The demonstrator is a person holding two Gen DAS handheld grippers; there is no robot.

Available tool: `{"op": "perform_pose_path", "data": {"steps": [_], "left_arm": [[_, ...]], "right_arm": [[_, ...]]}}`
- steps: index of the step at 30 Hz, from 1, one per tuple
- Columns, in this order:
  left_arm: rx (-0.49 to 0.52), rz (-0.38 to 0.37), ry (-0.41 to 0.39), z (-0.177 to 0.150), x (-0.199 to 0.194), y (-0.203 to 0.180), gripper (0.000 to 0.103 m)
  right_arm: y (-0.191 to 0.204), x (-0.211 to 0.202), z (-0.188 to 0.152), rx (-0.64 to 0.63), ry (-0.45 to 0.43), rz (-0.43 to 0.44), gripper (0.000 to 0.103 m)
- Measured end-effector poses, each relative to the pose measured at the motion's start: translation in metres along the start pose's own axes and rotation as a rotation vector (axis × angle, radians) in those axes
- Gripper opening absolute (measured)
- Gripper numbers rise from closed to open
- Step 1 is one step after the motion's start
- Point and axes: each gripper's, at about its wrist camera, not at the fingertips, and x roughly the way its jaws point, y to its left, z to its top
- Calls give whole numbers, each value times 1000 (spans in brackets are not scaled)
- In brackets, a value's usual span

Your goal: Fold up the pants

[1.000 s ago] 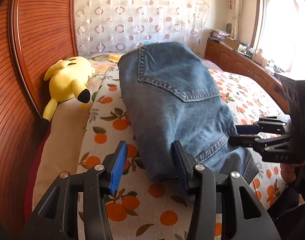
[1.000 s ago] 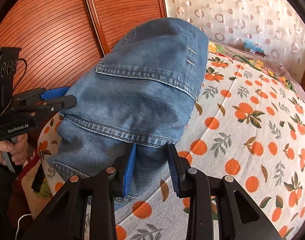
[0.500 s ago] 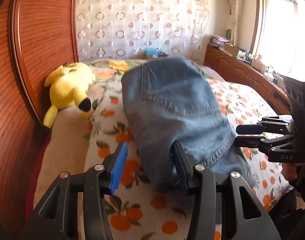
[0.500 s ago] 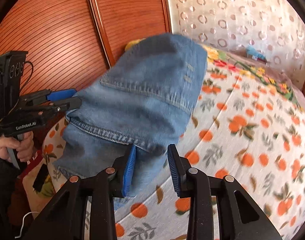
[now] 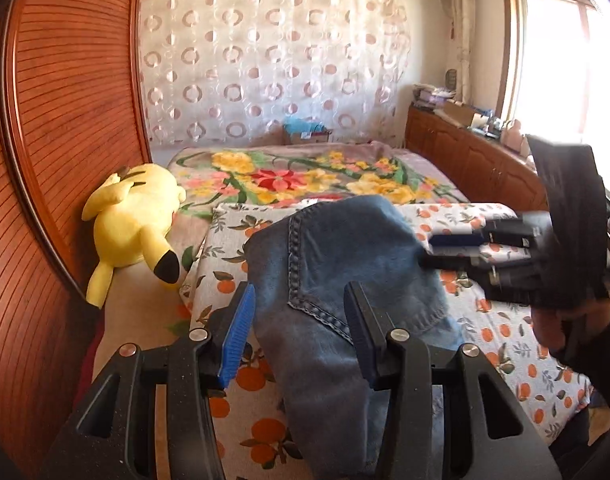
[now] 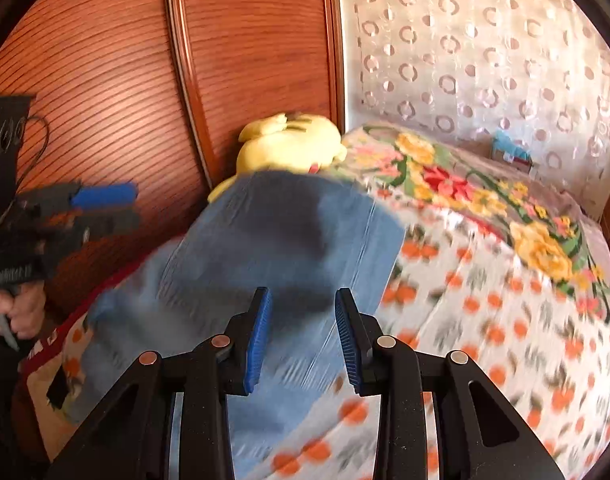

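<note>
Through my left wrist camera, my left gripper [image 5: 297,328] stands with its pads apart over the folded jeans [image 5: 345,280], which lie near the bed's [image 5: 525,360] near edge; the plush toy [image 5: 133,216] lies by the headboard [image 5: 65,120].

Through the right, blurred, my right gripper [image 6: 303,332] also stands parted, clamping nothing, above the jeans [image 6: 265,248].

Counted across both views: one pair of blue denim pants [image 5: 345,280] at centre frame, one yellow plush toy [image 5: 133,220] at the left, two black grippers with blue pads, the left gripper [image 5: 301,332] and the right gripper [image 6: 303,332], and one bed [image 5: 525,344].
</note>
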Motion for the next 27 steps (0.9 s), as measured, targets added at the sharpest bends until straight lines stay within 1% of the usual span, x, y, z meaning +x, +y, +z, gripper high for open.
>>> {"op": "perform_pose_path", "data": {"steps": [4, 9, 13, 17, 19, 22, 27], "left_arm": [[-13, 14, 41, -7, 17, 1, 47], [-37, 28, 90, -19, 32, 4, 47], [-47, 31, 107, -26, 37, 5, 47], [-47, 35, 128, -32, 43, 4, 47], [-40, 38, 145, -37, 47, 2, 47], [-43, 40, 143, -45, 47, 0, 47], [-81, 31, 113, -44, 28, 2, 47]], "right_arm": [[-20, 23, 18, 15, -5, 15, 34], [-36, 51, 21, 21, 31, 30, 34], [-44, 75, 23, 9, 73, 19, 37], [-53, 91, 24, 23, 90, 22, 39], [-58, 97, 22, 43, 102, 33, 40], [-62, 96, 25, 58, 97, 46, 44], [-62, 88, 24, 71, 82, 25, 55]]}}
